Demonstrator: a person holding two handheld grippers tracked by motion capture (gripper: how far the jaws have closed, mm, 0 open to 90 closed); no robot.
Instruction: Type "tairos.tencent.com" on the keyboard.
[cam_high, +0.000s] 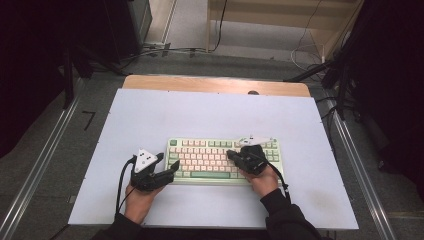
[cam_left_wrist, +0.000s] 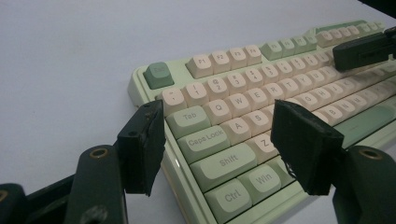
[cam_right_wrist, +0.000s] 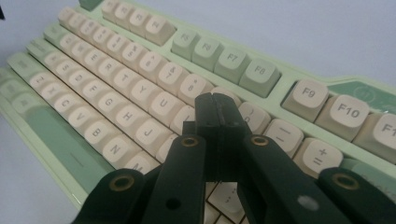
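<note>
From the high view, the keyboard (cam_high: 223, 161) lies flat on the white surface (cam_high: 150, 120), its long axis running left to right across the person's front. The left hand-held gripper (cam_high: 172, 169) sits at the keyboard's left end, pointing right toward it, while the right hand-held gripper (cam_high: 231, 154) hangs over the keys in the right half, so the right hand is the nearer to pressing.

In the left gripper view, the left hand-held gripper (cam_left_wrist: 219, 144) stands open, its jaws straddling the keyboard's (cam_left_wrist: 261, 116) near-left corner without clamping it.

In the right gripper view, the right hand-held gripper (cam_right_wrist: 217, 109) is closed on nothing, its joined tip poised over the keys of the keyboard (cam_right_wrist: 140, 84) just below the number row; whether it touches a key, I cannot tell.
</note>
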